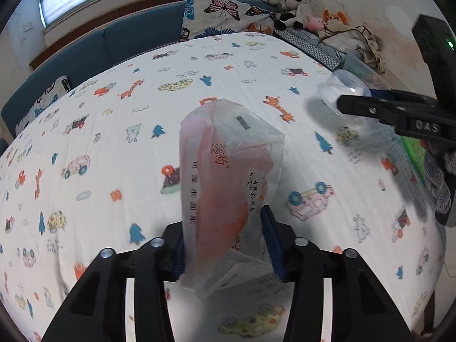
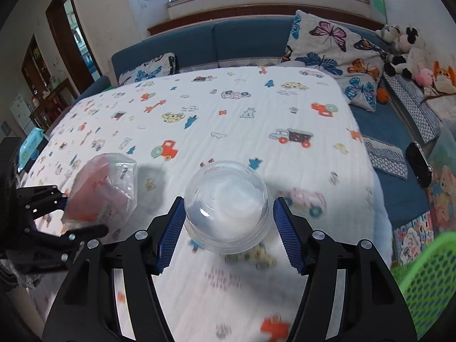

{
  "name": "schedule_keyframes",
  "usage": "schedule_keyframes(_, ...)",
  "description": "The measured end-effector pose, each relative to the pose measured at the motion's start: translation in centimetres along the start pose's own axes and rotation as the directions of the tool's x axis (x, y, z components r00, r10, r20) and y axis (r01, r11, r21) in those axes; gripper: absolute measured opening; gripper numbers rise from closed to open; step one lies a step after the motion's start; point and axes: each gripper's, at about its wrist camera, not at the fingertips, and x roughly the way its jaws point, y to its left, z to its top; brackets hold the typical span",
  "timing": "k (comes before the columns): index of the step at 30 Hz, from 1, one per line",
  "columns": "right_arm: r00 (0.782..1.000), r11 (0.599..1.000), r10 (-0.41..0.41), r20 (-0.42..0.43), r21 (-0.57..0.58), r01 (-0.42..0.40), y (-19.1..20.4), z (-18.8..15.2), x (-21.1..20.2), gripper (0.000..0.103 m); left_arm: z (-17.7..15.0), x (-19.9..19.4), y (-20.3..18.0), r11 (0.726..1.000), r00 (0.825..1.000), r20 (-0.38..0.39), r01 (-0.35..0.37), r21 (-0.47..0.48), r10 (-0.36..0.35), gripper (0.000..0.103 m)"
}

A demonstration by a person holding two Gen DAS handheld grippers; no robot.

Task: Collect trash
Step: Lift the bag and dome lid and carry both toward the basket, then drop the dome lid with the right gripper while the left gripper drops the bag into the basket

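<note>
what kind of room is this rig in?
Most likely a child's bedroom at home. A bed with a cartoon-print sheet fills both views, butterfly-print pillows lean against a blue padded surround, and stuffed animals sit in the corner by the wall.

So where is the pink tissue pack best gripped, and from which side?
Grip the tissue pack across its narrow width near one end, coming in along its length, as the left gripper does; it is long, soft, and probably slim enough there.
</note>
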Motion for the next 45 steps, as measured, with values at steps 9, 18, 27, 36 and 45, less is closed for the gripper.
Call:
schedule_keyframes(9, 0.999, 1.000, -0.019, 0.039, 0.018, 0.018, -0.5, -3.4, -5.6, 0.063, -1.5, -3.9, -3.2, 0.998, 0.996, 0.066, 0.054, -0.009, -0.054, 0.040)
schedule_keyframes(18, 0.993, 0.993, -0.089, 0.074, 0.082, 0.083, -3.8, -7.9, -11.8, 0.064, -1.2, -7.0, -9.5, 0.990, 0.983, 0.127, 0.124, 0.070, -0.132, 0.040)
schedule_keyframes(27, 0.972, 0.957, -0.227, 0.055, 0.198, 0.212, -10.7, -13.4, -17.5, 0.064, 0.2, -6.9, -17.3, 0.963, 0.967, 0.122, 0.203, 0.175, -0.226, 0.040)
schedule_keyframes(36, 0.947, 0.898, -0.321, 0.011, 0.323, 0.301, -17.2, -17.8, -20.0, 0.064, 2.4, -6.3, -23.8, 0.935, 0.953, 0.100, 0.253, 0.250, -0.285, 0.040)
schedule_keyframes(45, 0.940, 0.867, -0.341, 0.013, 0.391, 0.309, -19.5, -19.8, -21.4, 0.070, 4.1, -5.2, -28.4, 0.911, 0.950, 0.068, 0.270, 0.312, -0.305, 0.040)
